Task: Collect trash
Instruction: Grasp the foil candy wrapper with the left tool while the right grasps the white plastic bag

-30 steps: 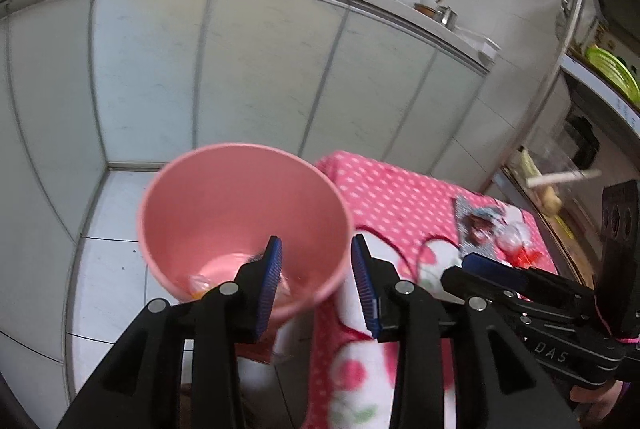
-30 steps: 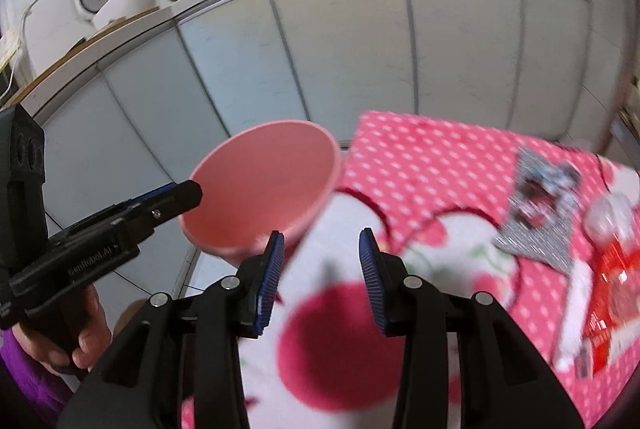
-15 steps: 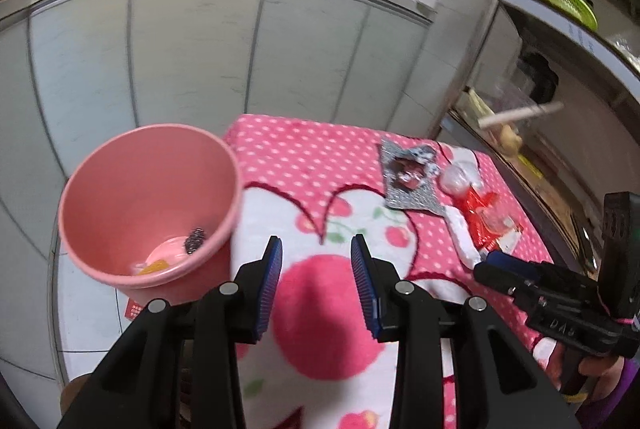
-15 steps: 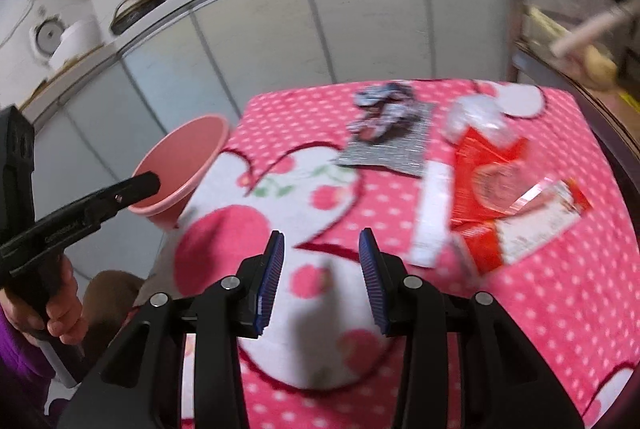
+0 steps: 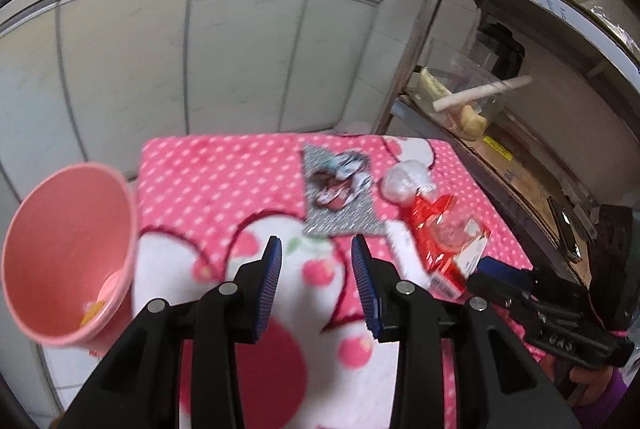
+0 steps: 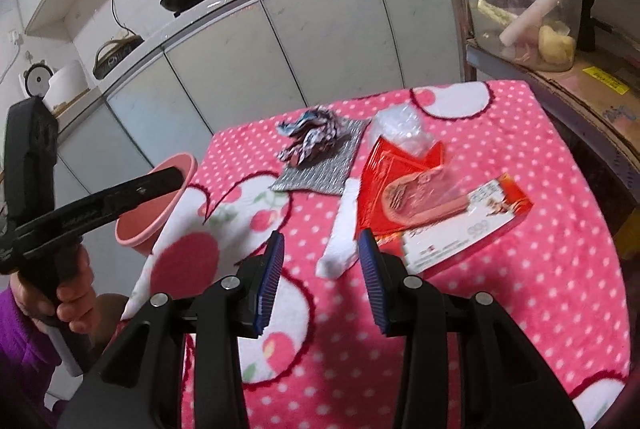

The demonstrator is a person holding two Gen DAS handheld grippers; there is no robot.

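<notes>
- Both grippers have swung from the pink bin [image 5: 68, 257] toward the trash; bin now at far left, just off the worktop [image 6: 520, 289] edge.
- Left gripper [image 5: 316, 269]: fingers open w/ nothing between, just widened a bit.
- Right gripper [image 6: 320, 269]: fingers apart, empty, over the white strip [image 6: 340, 229].
- Red wrapper [image 6: 420, 197], crumpled foil [image 6: 312, 137] on silver sheet [image 6: 320, 169], clear plastic wad [image 6: 400, 129] (prob. a bag) lie mid-cloth, close together.
</notes>
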